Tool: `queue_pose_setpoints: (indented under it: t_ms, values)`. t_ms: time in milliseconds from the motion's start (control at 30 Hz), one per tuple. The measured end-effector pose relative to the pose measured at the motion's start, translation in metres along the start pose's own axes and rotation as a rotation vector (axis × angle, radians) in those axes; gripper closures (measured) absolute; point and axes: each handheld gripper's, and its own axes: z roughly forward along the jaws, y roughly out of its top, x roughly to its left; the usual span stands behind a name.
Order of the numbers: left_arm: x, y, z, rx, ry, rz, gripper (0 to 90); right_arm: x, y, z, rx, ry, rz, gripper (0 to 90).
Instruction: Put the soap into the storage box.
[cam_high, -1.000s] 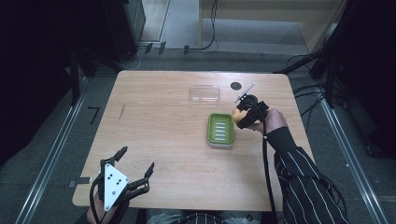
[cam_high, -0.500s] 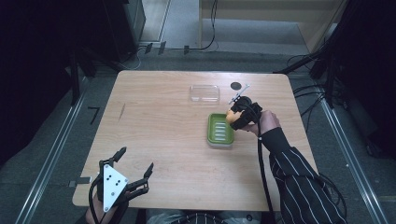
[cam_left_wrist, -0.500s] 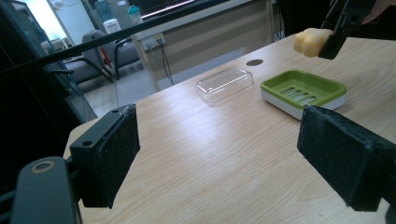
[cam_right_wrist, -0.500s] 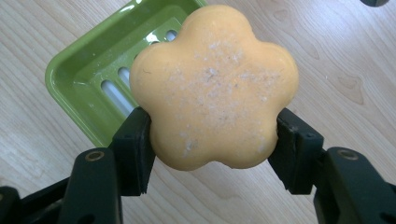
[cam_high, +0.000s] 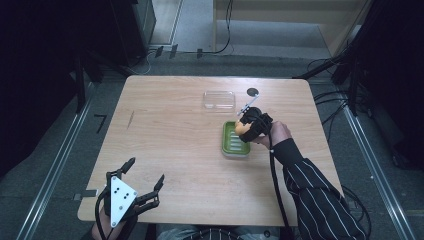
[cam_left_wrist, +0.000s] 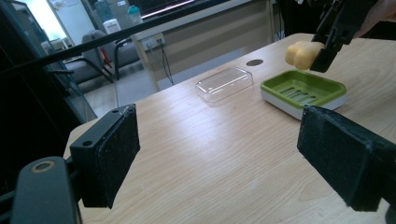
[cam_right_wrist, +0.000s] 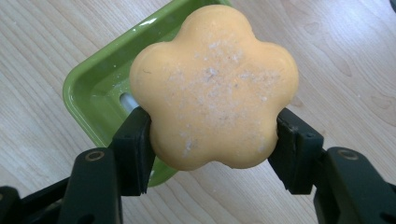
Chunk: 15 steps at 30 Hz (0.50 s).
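Observation:
A flower-shaped orange soap (cam_right_wrist: 215, 88) is clamped between the jaws of my right gripper (cam_right_wrist: 212, 140), which is shut on it. It hangs just above the far right corner of a green soap dish (cam_high: 235, 140) on the right half of the table; the soap (cam_high: 242, 128) and dish (cam_left_wrist: 301, 88) also show in the left gripper view, with the soap (cam_left_wrist: 303, 52) above the dish's far edge. My left gripper (cam_high: 145, 182) rests at the near left edge of the table, open, with nothing between its pads (cam_left_wrist: 109, 154).
A clear plastic lid (cam_high: 219, 99) lies beyond the dish, toward the far edge, and appears as the lid (cam_left_wrist: 224, 84) in the left gripper view. A round dark hole (cam_high: 253, 92) sits in the tabletop (cam_high: 170, 130) nearby. Dark equipment and cables surround the table.
My right gripper has carried the soap leftward, from beside the dish to over its far right corner. The left gripper has stayed put.

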Motion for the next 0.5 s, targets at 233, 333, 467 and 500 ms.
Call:
queue_pose_setpoints:
  t_ms: [233,333,467,500]
  values:
    - [0.0,0.0,0.0,0.003,-0.004,0.002,13.5,0.004,0.004,0.009,-0.005,0.017,-0.006,40.0]
    - [0.0,0.0,0.0,0.002,-0.004,0.002,13.5,0.005,0.005,0.013,-0.02,0.019,-0.004,40.0]
    - [0.0,0.0,0.0,0.0,-0.004,0.001,13.5,0.006,0.006,0.018,-0.024,0.032,-0.002,40.0]
    - [0.0,0.0,0.0,0.002,-0.004,0.001,13.5,0.006,0.005,0.019,-0.021,0.033,0.0,40.0]
